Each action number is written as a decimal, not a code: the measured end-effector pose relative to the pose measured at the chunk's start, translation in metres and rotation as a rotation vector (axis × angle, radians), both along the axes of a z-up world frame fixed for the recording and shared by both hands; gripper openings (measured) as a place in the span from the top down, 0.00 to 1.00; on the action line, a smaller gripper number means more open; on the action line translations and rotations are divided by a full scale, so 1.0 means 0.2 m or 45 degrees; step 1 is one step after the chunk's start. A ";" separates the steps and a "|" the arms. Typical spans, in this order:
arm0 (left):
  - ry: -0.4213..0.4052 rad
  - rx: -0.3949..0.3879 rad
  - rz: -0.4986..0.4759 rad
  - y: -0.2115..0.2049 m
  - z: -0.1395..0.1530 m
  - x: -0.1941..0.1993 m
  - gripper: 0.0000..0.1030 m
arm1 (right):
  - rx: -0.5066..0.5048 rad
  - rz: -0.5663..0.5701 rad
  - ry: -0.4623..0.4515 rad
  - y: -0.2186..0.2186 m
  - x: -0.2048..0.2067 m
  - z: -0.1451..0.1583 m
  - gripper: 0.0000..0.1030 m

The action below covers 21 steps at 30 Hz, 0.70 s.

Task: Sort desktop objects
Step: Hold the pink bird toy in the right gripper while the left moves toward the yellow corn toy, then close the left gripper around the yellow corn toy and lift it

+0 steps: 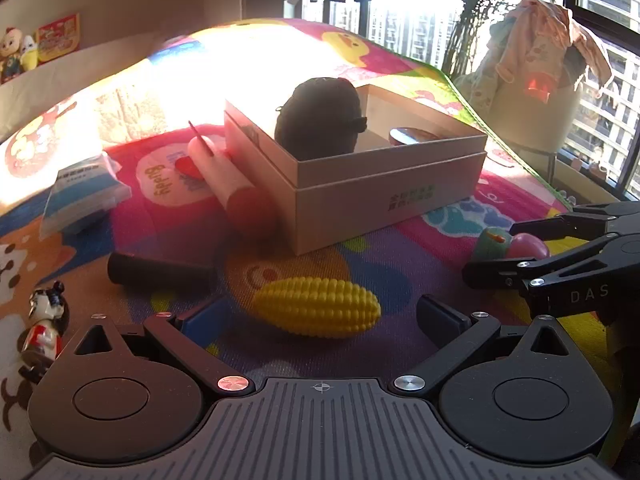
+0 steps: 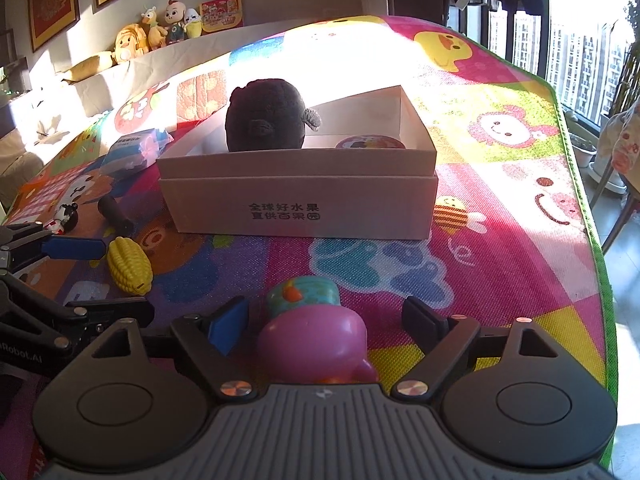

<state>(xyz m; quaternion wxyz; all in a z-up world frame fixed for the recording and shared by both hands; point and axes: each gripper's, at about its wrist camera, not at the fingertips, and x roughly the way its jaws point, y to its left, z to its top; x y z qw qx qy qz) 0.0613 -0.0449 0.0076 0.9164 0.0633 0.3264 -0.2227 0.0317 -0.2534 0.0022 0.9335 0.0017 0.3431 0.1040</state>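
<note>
cartoon play mat (image 2: 500, 208), sunlit; windows (image 2: 576, 52) right.

An open white box (image 2: 296, 196) at frame centre holds a dark plush (image 2: 266, 120) and a round tin (image 2: 370, 143), while yellow toy corn (image 2: 130, 266) lies lower left and a pink-and-teal toy (image 2: 312, 332) lies bottom centre.

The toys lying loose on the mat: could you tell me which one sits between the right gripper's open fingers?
The pink and teal toy lies between the right gripper's fingers, untouched. The yellow corn lies apart to its left, by the left gripper; the black cylinder lies beyond.
</note>
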 end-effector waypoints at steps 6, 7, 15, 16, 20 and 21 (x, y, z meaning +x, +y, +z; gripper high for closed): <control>-0.002 0.073 -0.022 -0.05 0.00 0.04 0.18 | 0.002 0.000 -0.001 0.00 0.00 0.00 0.17; 0.007 0.078 -0.022 -0.05 -0.01 0.03 0.21 | 0.002 0.000 -0.001 0.00 0.00 0.00 0.17; 0.019 0.043 0.028 0.02 0.01 -0.06 0.30 | -0.029 0.002 0.001 0.02 -0.01 0.00 0.17; 0.018 0.042 0.032 0.03 0.01 -0.08 0.30 | -0.037 0.003 -0.001 0.02 -0.01 0.00 0.17; 0.028 0.033 0.062 0.07 0.03 -0.15 0.30 | -0.063 -0.001 -0.003 0.04 -0.01 0.00 0.17; 0.027 0.032 0.076 0.07 0.03 -0.16 0.30 | -0.071 -0.002 -0.002 0.04 -0.01 0.00 0.17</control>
